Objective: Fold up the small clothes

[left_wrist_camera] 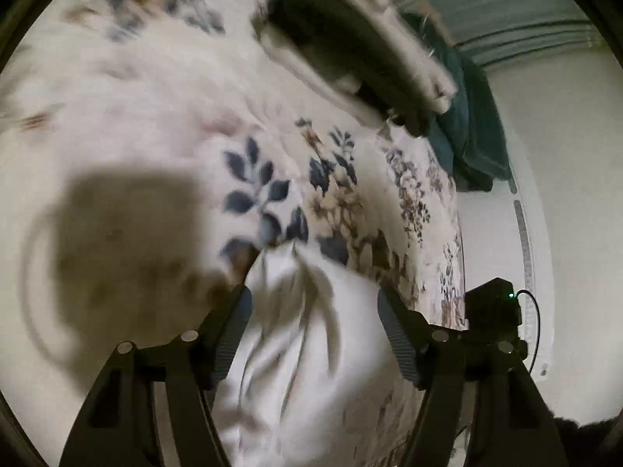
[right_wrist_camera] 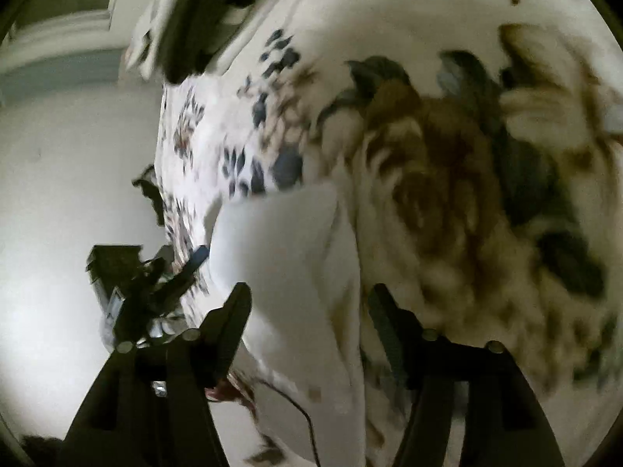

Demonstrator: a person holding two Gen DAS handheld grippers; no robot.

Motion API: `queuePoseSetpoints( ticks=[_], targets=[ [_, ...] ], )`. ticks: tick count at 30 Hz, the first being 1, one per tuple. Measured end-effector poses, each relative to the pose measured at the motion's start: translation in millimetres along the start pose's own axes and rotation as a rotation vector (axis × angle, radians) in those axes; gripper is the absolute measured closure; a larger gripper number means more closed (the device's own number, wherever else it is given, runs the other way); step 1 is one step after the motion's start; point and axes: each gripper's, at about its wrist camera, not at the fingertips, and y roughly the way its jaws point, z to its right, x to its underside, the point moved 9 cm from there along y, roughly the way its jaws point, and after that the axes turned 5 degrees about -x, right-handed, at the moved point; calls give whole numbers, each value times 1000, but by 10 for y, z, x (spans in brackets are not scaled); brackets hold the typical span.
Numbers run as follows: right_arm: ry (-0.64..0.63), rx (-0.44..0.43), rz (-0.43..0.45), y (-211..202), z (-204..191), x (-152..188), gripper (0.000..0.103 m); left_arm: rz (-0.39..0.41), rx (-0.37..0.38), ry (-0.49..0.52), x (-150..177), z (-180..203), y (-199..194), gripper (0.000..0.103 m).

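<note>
A small white garment (left_wrist_camera: 307,334) lies bunched on a floral bedspread (left_wrist_camera: 163,101). In the left wrist view it fills the gap between the fingers of my left gripper (left_wrist_camera: 313,303), whose jaws stand wide apart. In the right wrist view the same white cloth (right_wrist_camera: 288,272) lies between the spread fingers of my right gripper (right_wrist_camera: 307,299). My left gripper (right_wrist_camera: 187,268) also shows there, at the cloth's left edge. My right gripper's body (left_wrist_camera: 492,307) shows at the lower right of the left wrist view. Both views are blurred.
A stack of folded clothes, dark and white (left_wrist_camera: 350,50), sits at the far end of the bed, with a dark green cloth (left_wrist_camera: 471,132) beside it. The bed's edge (left_wrist_camera: 455,233) drops to a pale floor (left_wrist_camera: 564,194). A cable (right_wrist_camera: 300,412) runs under the right gripper.
</note>
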Motion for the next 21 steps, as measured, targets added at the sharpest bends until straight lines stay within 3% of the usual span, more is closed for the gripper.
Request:
queuePoseSetpoints(
  ticks=[2,3,5,7,8,9,11,16,21],
  targets=[
    [37,-25,-23,185,97,-134,32,-98,25,5,-52,4,328,38],
    [52,-38,-39,304,141,-192,32,-153,-15,21,-51,-19,517,38],
    [81,-71,-74,479,216,-201,32,-186,-54,75,-5,-19,636,40],
    [94,-119,-72,607,205,-247,33,-162,-83,121,4,12,623,50],
    [78,-128,-52,607,165,-275,50,-158,-92,128,18,11,600,80],
    [60,-115,-44,645,131,-286,73,-162,-84,130,28,22,571,82],
    [72,-106,-24,638,79,-318,78,-129,-84,137,-15,41,495,86],
    [30,-21,43,543,-201,-660,83,-86,-85,141,-446,78,451,87],
    [-3,26,121,479,-509,-1502,81,-9,-87,148,-1197,165,522,86]
  ],
)
